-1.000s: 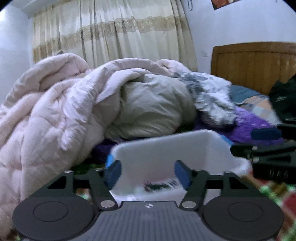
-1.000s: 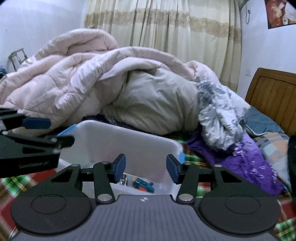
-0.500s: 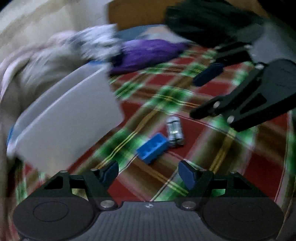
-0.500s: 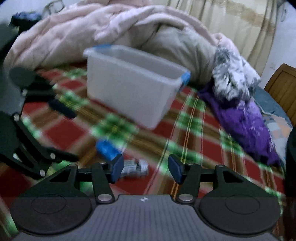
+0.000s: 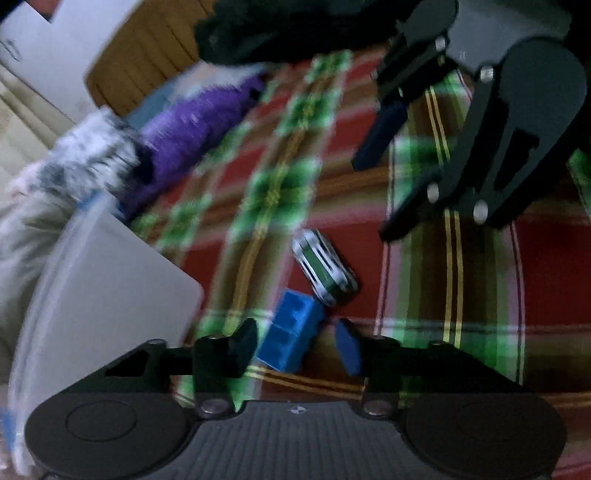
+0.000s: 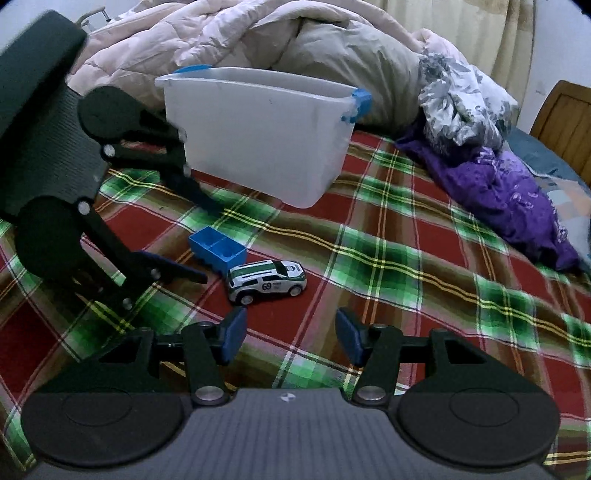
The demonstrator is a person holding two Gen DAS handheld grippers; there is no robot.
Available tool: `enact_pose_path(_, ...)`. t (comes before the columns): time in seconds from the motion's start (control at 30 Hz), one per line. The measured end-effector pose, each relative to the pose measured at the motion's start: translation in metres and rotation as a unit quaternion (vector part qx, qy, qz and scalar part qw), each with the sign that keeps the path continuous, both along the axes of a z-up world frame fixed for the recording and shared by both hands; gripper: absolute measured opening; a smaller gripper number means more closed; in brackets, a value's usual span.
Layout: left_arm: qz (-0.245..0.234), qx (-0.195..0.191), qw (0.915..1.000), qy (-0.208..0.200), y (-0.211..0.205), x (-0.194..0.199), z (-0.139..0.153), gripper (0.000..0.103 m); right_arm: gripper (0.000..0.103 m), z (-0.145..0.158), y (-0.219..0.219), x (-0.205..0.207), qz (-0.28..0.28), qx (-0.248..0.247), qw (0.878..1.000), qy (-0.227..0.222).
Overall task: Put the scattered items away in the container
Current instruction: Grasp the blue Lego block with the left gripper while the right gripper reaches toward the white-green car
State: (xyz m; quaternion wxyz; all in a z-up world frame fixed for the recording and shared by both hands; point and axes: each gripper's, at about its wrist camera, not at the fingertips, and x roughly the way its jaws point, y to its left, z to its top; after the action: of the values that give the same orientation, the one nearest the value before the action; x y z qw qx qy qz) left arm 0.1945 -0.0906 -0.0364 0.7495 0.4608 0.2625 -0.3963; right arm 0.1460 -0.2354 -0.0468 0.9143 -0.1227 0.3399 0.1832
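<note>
Both views are dim, with a cool bluish cast. In the right wrist view, soft daylight comes through the curtain point(image 6: 476, 33) at one o'clock; shadows are faint, and the toy car point(image 6: 266, 281) and white container point(image 6: 258, 133) look sharp. The left wrist view is heavily motion-blurred: the plaid bedspread point(image 5: 280, 184) smears into streaks from ten to one o'clock, and the blue block point(image 5: 291, 339) looks soft. Both views bend at the rims, with dark vignetted corners. No glare shows.
</note>
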Motion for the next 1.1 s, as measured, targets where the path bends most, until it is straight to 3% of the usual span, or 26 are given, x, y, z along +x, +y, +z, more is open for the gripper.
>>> enact_pose_path(0.1,0.002,-0.009,0.9997,0.022,0.003,0.006,-0.006,0.040,0.057,-0.006,-0.003,0.003,-0.004,0.004,1.000,0.005)
enact_pose_path(0.23,0.043,-0.050,0.9938,0.089,0.012,0.019,-0.001,0.029,0.056,-0.012,-0.005,0.005,-0.009,0.004,1.000,0.015)
enact_pose_path(0.3,0.084,-0.074,0.9855,0.127,0.023,0.030,0.003,0.025,0.055,-0.013,-0.004,0.005,-0.012,0.006,1.000,0.019)
enact_pose_path(0.43,0.170,-0.121,0.9593,0.190,0.051,0.045,0.005,0.020,0.055,-0.009,0.002,-0.001,-0.012,0.008,1.000,0.012)
enact_pose_path(0.73,0.226,-0.161,0.9447,0.174,0.078,0.020,0.016,0.020,0.055,0.000,0.014,-0.020,-0.007,0.034,0.999,0.005)
enact_pose_path(0.8,0.201,-0.179,0.9495,0.161,0.074,0.009,0.026,0.024,0.055,0.001,0.014,-0.022,-0.006,0.035,0.999,0.003)
enact_pose_path(0.9,0.143,-0.168,0.9684,0.117,0.051,-0.007,0.037,0.044,0.055,0.002,0.012,-0.022,-0.007,0.034,0.999,-0.001)
enact_pose_path(0.97,0.107,-0.123,0.9839,0.073,0.027,-0.013,0.033,0.058,0.055,0.002,0.009,-0.022,-0.013,0.036,0.999,0.000)
enact_pose_path(1.03,0.079,-0.071,0.9940,0.026,0.008,-0.016,0.022,0.060,0.055,0.002,0.004,-0.021,-0.022,0.041,0.999,0.004)
enact_pose_path(1.1,0.042,-0.028,0.9987,0.001,-0.006,-0.016,0.010,0.059,0.055,0.001,0.001,-0.022,-0.025,0.046,0.999,0.005)
